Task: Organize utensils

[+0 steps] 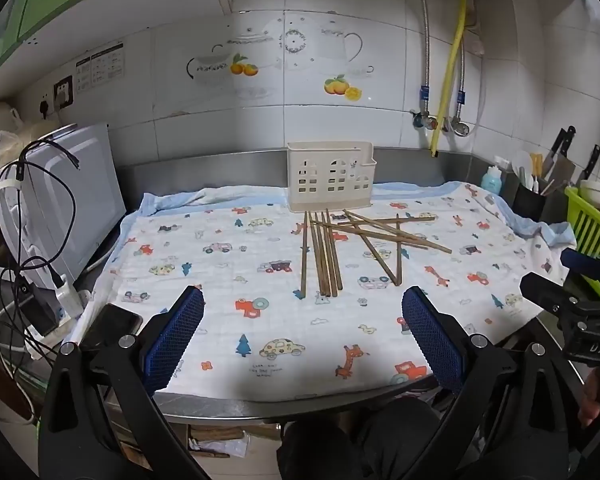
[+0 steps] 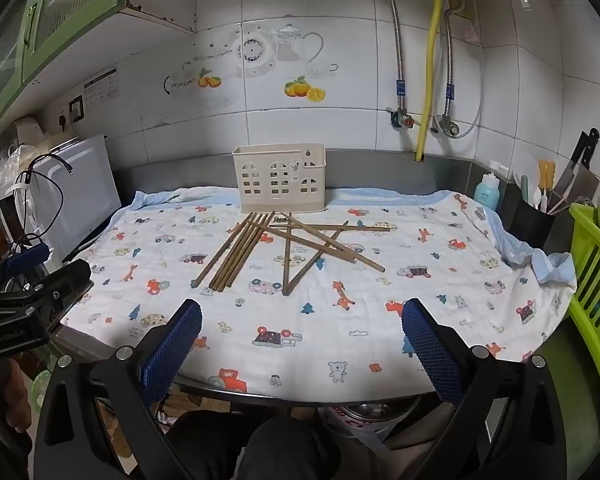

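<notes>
Steel counter with rounded front edge, backed by glossy white wall tiles carrying teapot and orange decals. Covering most of the counter: soft quilted cloth, white with cartoon cars, giraffes and trees, pale blue border bunched at the back and right. White boxy microwave at the cloth's left edge, black cables draped over it. Lime green slatted plastic rack at far right, just past the cloth. Cream plastic utensil holder, rectangular with house-shaped window cutouts, stands upright at the back centre of the cloth against the steel backsplash. Wooden chopsticks, thin brown sticks, lie flat on the cloth right in front of the holder: one group roughly parallel, side by side; a second group to its right crossed over each other in a loose tangle. None in the holder as far as visible. Dark tub in the right corner holds knives and utensils, blue bottle beside it. Left gripper hangs over the near cloth edge, black arms with blue mesh-textured pads spread wide apart, nothing between them. Right gripper same: wide apart, nothing held, short of the chopsticks. Dark trousered knees under the counter edge.
</notes>
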`<act>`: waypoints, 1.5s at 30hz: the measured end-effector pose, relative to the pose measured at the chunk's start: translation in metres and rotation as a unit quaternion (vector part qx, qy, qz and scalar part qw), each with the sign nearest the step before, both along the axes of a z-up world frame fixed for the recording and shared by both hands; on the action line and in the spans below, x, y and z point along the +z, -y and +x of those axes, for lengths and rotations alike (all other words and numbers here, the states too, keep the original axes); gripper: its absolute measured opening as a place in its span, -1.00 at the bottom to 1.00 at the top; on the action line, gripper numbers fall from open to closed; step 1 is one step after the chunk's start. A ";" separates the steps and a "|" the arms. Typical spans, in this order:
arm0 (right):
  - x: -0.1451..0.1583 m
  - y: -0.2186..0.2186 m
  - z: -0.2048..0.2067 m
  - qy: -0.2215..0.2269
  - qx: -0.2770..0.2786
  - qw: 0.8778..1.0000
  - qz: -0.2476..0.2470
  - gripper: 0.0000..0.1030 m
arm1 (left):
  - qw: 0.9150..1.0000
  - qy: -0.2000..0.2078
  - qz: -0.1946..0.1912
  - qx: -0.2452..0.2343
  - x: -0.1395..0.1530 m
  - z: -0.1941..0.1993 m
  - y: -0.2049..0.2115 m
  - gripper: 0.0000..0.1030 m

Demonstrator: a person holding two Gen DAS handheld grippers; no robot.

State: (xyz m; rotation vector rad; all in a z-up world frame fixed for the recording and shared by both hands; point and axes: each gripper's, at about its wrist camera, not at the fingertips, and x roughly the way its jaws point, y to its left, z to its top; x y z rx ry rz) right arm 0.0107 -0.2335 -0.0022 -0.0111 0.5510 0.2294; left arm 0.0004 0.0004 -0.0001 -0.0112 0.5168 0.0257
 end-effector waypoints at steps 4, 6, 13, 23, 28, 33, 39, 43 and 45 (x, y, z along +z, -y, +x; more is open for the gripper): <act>-0.003 0.000 0.000 -0.002 0.000 1.000 0.000 0.89 | 1.000 0.014 0.009 0.005 0.003 -0.004 0.009 0.90; 0.003 0.001 -0.002 -0.002 0.001 1.000 0.003 0.89 | 1.000 0.017 0.007 0.006 0.005 -0.006 0.010 0.90; 0.005 0.002 -0.001 0.002 0.004 1.000 0.006 0.89 | 1.000 0.027 -0.009 0.008 0.009 -0.010 -0.006 0.90; 0.007 0.001 -0.007 0.015 0.002 1.000 0.011 0.89 | 1.000 0.027 -0.014 0.009 0.006 -0.011 -0.010 0.90; 0.009 0.002 -0.007 0.016 0.003 1.000 0.012 0.89 | 0.999 0.028 -0.016 0.012 0.007 -0.010 -0.011 0.90; 0.011 0.002 -0.007 0.018 0.003 1.000 0.013 0.89 | 0.999 0.031 -0.016 0.012 0.008 -0.011 -0.012 0.90; 0.011 0.002 -0.008 0.020 0.002 1.000 0.013 0.89 | 0.999 0.034 -0.014 0.014 0.010 -0.012 -0.010 0.90; 0.013 0.001 -0.008 0.020 0.003 1.000 0.012 0.89 | 0.999 0.035 -0.014 0.014 0.011 -0.012 -0.009 0.90; 0.012 0.001 -0.007 0.020 0.003 1.000 0.012 0.89 | 0.999 0.035 -0.014 0.013 0.011 -0.013 -0.008 0.90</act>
